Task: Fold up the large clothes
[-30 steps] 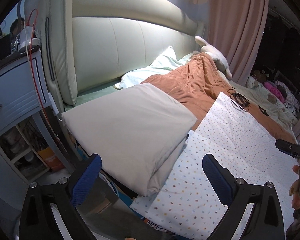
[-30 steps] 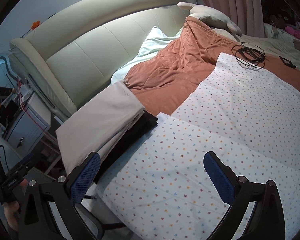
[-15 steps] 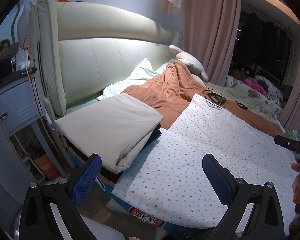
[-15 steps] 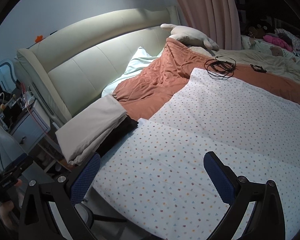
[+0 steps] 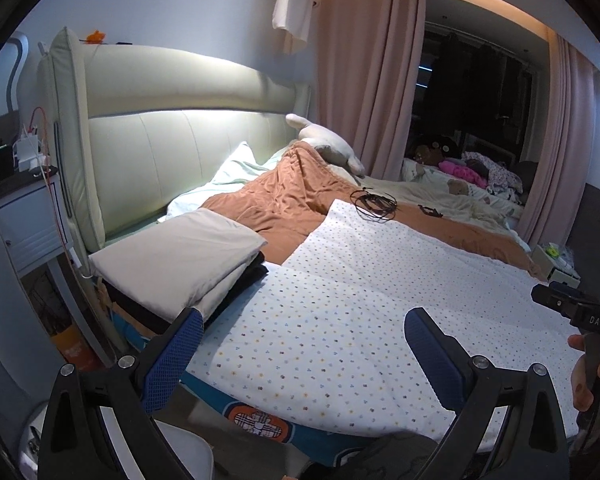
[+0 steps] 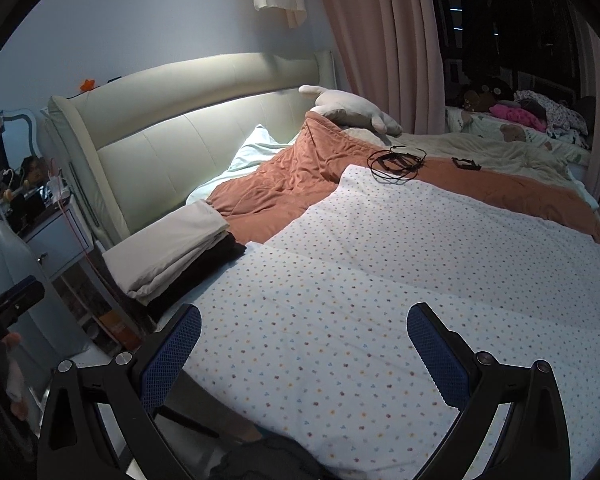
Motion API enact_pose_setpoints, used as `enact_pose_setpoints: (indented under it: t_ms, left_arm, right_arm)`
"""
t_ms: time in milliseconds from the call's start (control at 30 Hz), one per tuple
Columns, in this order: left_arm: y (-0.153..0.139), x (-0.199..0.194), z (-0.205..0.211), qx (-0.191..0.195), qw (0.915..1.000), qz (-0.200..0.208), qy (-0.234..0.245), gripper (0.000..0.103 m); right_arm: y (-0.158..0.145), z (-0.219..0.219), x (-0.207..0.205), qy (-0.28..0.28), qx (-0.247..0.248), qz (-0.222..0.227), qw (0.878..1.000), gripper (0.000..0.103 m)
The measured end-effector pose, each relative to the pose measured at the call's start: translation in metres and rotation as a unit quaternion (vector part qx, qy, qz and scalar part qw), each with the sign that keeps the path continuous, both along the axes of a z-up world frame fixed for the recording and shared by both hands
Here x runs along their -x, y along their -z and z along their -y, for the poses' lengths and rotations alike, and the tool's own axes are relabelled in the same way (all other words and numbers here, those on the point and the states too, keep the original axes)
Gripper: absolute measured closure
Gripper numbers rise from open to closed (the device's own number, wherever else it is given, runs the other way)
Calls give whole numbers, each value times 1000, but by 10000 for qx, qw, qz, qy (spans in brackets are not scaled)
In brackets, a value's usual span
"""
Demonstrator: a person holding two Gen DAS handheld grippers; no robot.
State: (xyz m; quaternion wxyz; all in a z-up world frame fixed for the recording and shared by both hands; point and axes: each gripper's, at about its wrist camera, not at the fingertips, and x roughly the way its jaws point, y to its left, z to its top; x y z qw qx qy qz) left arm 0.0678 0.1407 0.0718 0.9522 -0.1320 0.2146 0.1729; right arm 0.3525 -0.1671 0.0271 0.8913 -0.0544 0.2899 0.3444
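Right now both the left gripper (image 5: 300, 354) and the right gripper (image 6: 304, 350) hover with jaws apart and empty, while the folded beige garment (image 5: 180, 258) lies stacked at centre left. Risk, as I judge it: a careless grab could catch the dotted sheet (image 6: 380, 280) or topple that stack.

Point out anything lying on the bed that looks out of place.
A tangle of black cable lies loose at the far edge of the dotted sheet, half on the orange quilt. It sits on the cloth's corner, so it could hinder folding. Both grippers are open and empty.
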Motion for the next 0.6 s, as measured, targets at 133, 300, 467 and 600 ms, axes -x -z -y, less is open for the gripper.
enact_pose_setpoints:
  t_ms: [133, 300, 467, 600]
  left_arm:
    - [6, 10, 24, -122, 9999, 78, 91, 2]
    - [13, 24, 51, -257, 9991, 238, 246, 2]
    - [21, 40, 73, -263, 9980, 363, 453, 2]
    - [26, 50, 88, -322, 9969, 445, 568, 2]
  right_arm:
    - [3, 28, 26, 91, -9, 206, 9997, 0]
    - [7, 59, 59, 186, -132, 442, 9988, 0]
    - [14, 86, 87, 260, -253, 545, 9979, 0]
    - [21, 104, 107, 381, -323, 618, 9968, 0]
